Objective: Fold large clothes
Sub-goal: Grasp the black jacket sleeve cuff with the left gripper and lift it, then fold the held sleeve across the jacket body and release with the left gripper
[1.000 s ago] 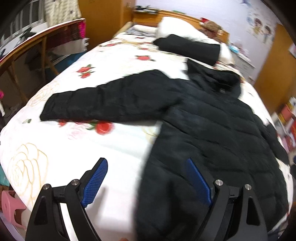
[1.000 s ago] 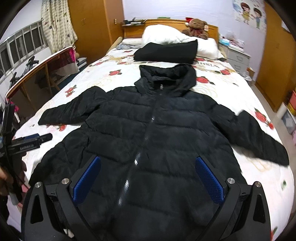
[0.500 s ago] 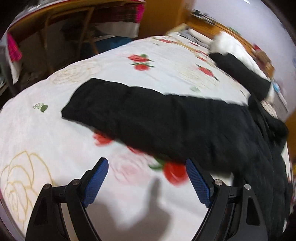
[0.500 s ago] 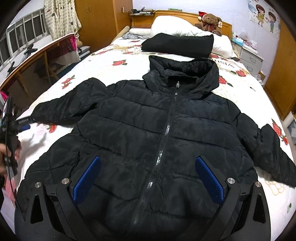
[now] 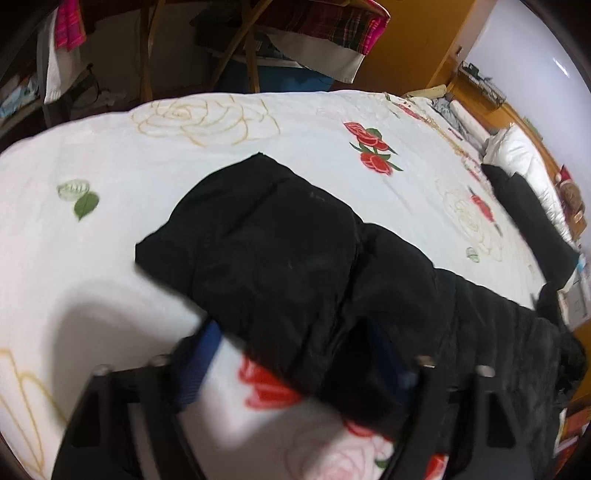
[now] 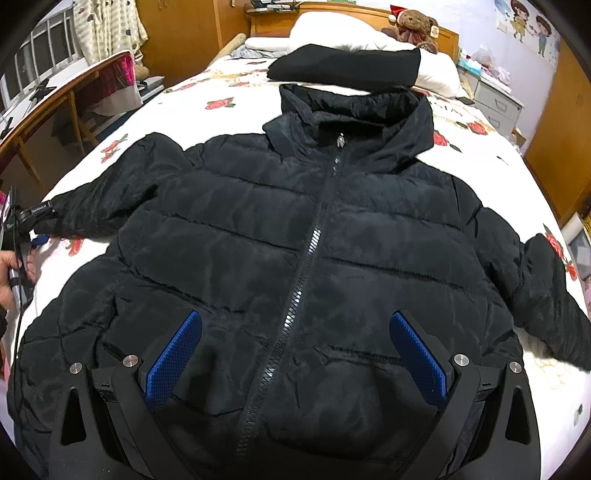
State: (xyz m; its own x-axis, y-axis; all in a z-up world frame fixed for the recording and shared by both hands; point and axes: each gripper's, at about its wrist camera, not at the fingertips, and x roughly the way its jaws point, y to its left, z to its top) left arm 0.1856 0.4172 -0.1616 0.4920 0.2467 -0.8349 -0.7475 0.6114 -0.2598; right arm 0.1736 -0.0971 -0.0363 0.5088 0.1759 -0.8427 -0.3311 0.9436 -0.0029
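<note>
Right wrist view takes in the bed [image 6: 491,147], white spread with red roses, and on it the big black puffer jacket [image 6: 295,240] lies front up, zipped, hood toward the headboard, both sleeves spread out to the sides. Nothing here works as a container unless you count the bed itself, which carries the jacket, a folded black garment [image 6: 343,70] resting against a white pillow [image 6: 436,74], and a teddy bear [image 6: 413,24] up at the headboard. The right gripper [image 6: 295,365] hangs over the jacket's lower front with its blue pads spread wide, nothing between them but open air above the fabric. At the far left edge a hand [image 6: 9,273] holds the other tool down by the sleeve end.

Left wrist view gives what that one cannot: the left sleeve [image 5: 288,258] up close, lying across the spread, cuff toward the bed's edge. The left gripper [image 5: 291,354] sits astride it, jaws just now closing in, sleeve between them. The picture is smeared, so whether the pads [image 5: 199,354] already pinch the fabric I cannot tell. Only this view shows the wooden desk [image 5: 255,48] beside the bed from below, plaid cloth [image 5: 332,26] draped over it; only the right view shows the zip [image 6: 295,302] and hood [image 6: 354,118].
</note>
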